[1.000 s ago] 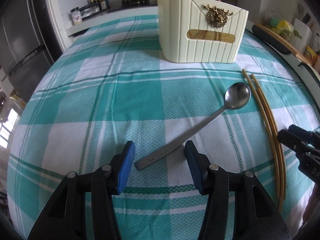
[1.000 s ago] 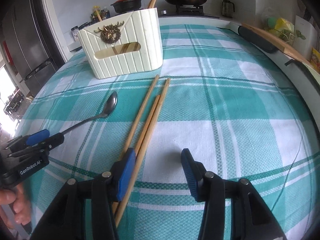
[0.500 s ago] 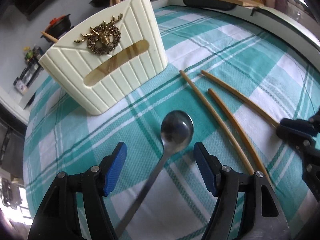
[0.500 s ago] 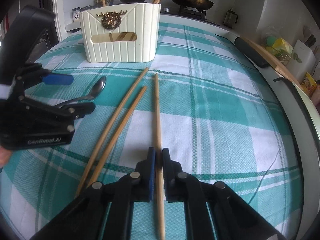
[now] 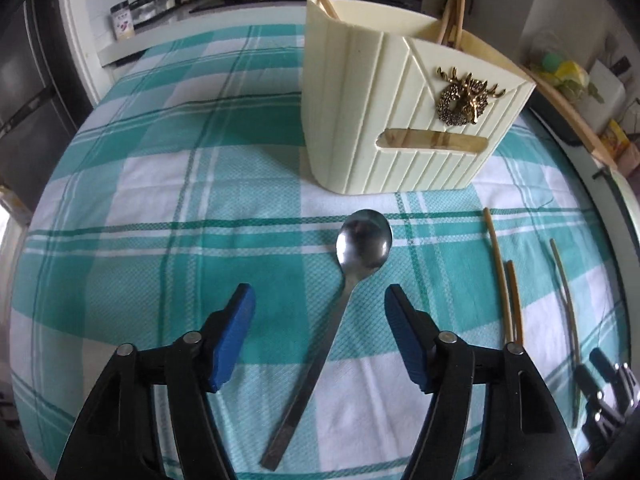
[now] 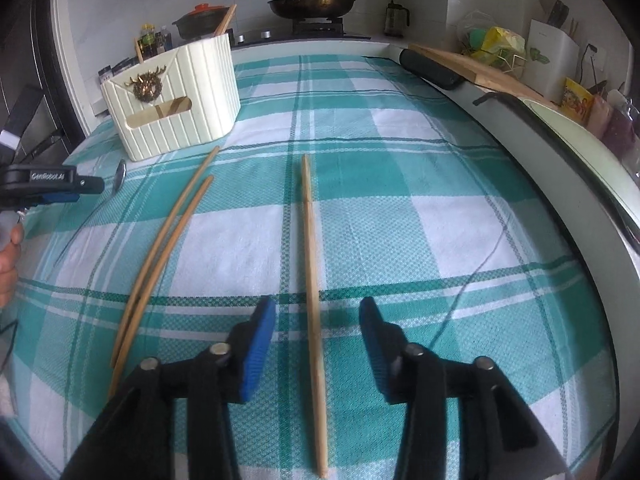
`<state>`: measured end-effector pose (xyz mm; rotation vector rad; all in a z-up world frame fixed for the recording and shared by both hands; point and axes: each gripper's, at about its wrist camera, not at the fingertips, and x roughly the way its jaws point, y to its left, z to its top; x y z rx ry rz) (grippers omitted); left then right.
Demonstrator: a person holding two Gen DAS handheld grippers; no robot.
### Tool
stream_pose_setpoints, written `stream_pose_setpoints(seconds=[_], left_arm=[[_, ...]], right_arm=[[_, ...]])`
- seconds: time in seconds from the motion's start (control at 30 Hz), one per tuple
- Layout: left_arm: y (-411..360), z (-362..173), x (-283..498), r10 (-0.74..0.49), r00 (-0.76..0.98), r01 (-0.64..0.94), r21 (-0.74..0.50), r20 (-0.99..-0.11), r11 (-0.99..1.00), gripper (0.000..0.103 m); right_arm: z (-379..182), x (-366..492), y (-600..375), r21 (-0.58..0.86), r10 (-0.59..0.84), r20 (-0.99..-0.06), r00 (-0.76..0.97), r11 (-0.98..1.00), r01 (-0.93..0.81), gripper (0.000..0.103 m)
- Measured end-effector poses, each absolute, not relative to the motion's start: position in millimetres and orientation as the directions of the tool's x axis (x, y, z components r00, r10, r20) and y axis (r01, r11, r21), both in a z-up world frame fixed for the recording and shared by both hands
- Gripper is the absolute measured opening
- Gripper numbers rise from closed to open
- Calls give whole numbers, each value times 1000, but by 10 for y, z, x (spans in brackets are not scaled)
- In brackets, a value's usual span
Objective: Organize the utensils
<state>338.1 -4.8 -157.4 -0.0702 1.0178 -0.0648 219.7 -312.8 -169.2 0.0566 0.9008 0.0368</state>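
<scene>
A steel spoon (image 5: 362, 242) lies on the teal checked cloth, its handle running back between the open jaws of my left gripper (image 5: 320, 304). A cream utensil holder (image 5: 400, 120) with a gold stag badge stands just beyond the bowl and has chopsticks in it; it also shows in the right wrist view (image 6: 176, 100). One wooden chopstick (image 6: 312, 280) lies on the cloth between the open jaws of my right gripper (image 6: 318, 314). Two more chopsticks (image 6: 168, 240) lie side by side to its left.
The table's right edge (image 6: 560, 160) curves close by, with a wooden board (image 6: 460, 60) and a black roll beyond it. A stove with a pan (image 6: 312, 4) and pots is at the back. A thin thread (image 6: 480, 260) lies on the cloth.
My right gripper was shut on the single chopstick half a second ago; it has opened and the chopstick lies loose. My left gripper has swung round behind the spoon's handle.
</scene>
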Motion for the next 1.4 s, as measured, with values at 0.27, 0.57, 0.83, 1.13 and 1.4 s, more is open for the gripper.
stream_pose_setpoints(seconds=[0.27,0.57,0.83,1.13,1.4], left_arm=[[-113,-1766,2909,-41,507,212,78,-861,974,77],[-330,-1868,2429,-222,469,371,-37,-855,928,49],[-104,-1656,2496,-219,527,297,-64,-821,953,71],[-86,-1741,3137,-189,498,223,-85,-846,971,78],[-286,-1947,3716,-98,489,176,-11,-867,984,78]], right_arm=[[-1581,2190,-3191,96,86,-780,620,995,-18,48],[-1465,2106,-3068,68,104,-769,631,994,-80,48],[-1439,2406,-3173,108,155,-819,553,987,-117,48],[-1665,2887,-2994,22,107,-897,430,980,-198,48],[-1764,3309,-2953,43,124,-897,425,980,-194,49]])
